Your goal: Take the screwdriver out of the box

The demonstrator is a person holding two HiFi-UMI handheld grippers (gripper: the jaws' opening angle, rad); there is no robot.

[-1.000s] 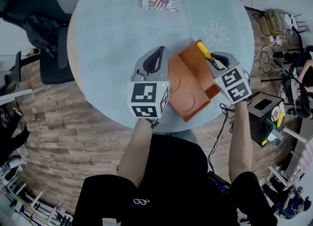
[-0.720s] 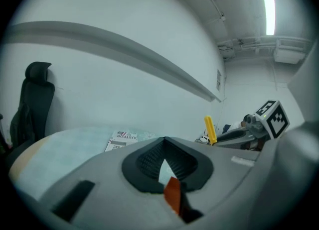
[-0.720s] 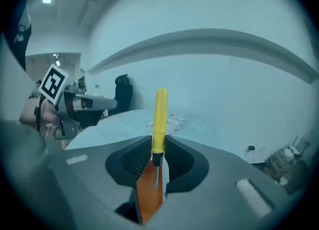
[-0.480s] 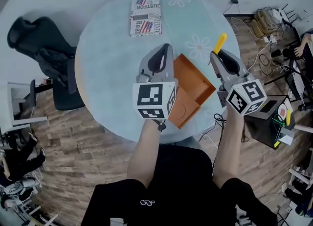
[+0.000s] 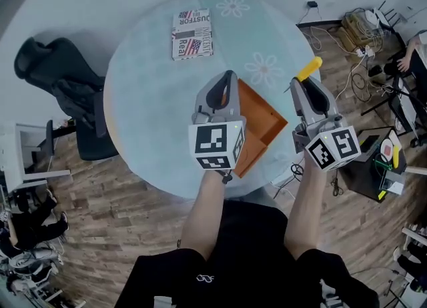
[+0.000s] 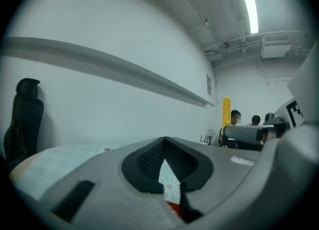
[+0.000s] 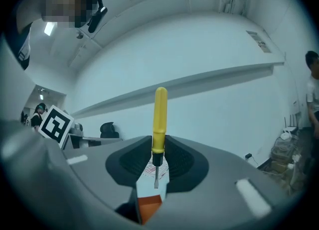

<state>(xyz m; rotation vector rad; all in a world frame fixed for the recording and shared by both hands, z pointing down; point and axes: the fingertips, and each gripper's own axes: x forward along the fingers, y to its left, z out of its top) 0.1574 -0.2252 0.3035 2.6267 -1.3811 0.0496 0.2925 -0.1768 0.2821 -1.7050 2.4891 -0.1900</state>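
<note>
My right gripper (image 5: 305, 85) is shut on the yellow-handled screwdriver (image 5: 309, 69), held in the air past the table's right edge. In the right gripper view the screwdriver (image 7: 159, 118) stands upright between the jaws, its metal tip pointing down. The open orange box (image 5: 261, 121) lies on the round pale blue table (image 5: 153, 100), below and between both grippers. My left gripper (image 5: 224, 89) hovers over the box's left side, jaws shut with nothing in them. In the left gripper view its jaw tips meet (image 6: 165, 141) and the screwdriver (image 6: 226, 112) shows at the right.
A magazine (image 5: 191, 33) lies at the table's far side. A black office chair (image 5: 61, 93) stands left of the table. Cables and boxes (image 5: 373, 160) clutter the wooden floor at the right. People stand in the background of both gripper views.
Both grippers have risen off the box. The right one has lifted the screwdriver out and to the right, rolling so the handle points up. The left one has let go of the box.
</note>
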